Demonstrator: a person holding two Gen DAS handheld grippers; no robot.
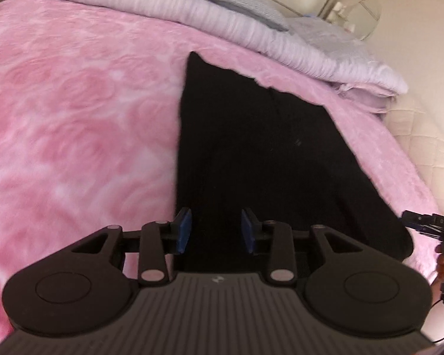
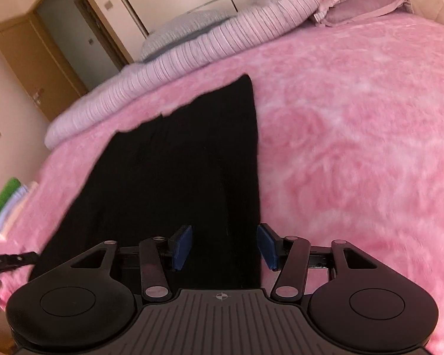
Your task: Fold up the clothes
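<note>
with both tongs, left (image 1: 216, 230) and right (image 2: 225, 247), wide and empty above the black trousers (image 1: 251, 153) near the bed's (image 1: 74, 103) front edge, we risk pinching only one layer.

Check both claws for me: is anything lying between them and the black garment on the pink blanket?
Nothing visible. The left claw and the right claw are both open directly over the near end of the black garment, whose surface looks bare. The folded stack sits off at the edge of the pink blanket.
</note>
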